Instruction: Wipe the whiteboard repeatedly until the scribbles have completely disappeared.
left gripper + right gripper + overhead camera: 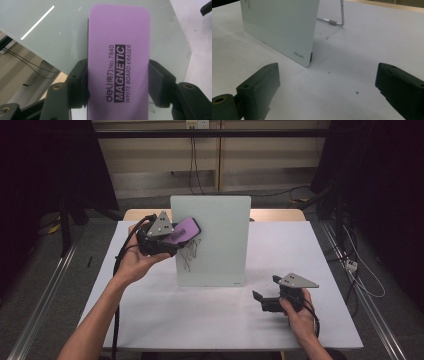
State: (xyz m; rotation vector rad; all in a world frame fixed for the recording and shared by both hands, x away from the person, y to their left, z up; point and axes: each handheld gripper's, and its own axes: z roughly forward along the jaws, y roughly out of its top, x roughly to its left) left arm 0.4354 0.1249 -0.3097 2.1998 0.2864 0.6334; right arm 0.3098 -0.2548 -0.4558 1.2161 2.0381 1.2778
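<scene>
The purple eraser (117, 62) is held in the left gripper (167, 240). The two black jaws press on its long sides, one on each side, so the gripper is closed tight on it. In the left gripper view the eraser sticks out past the jaws toward 12 o'clock, with its printed face to the camera. In the high view the eraser (184, 230) is up off the table, at the upper left part of the board (215, 245), right by its face. Black scribbles (189, 254) sit on the board just under the eraser, at about 6 o'clock from it.

The left hand (132, 262) is lifted, wrist bent, pointing the gripper toward 2 o'clock at the board. The forearm comes in from 7 o'clock.

The board stands upright on the white table (150, 310).

The right gripper (265, 295) sits low by the table at 4 o'clock from the board, well apart from it. Its jaws stand wide open with nothing between them. The right hand (297, 312) holds it from behind, pointing toward 10 o'clock.
</scene>
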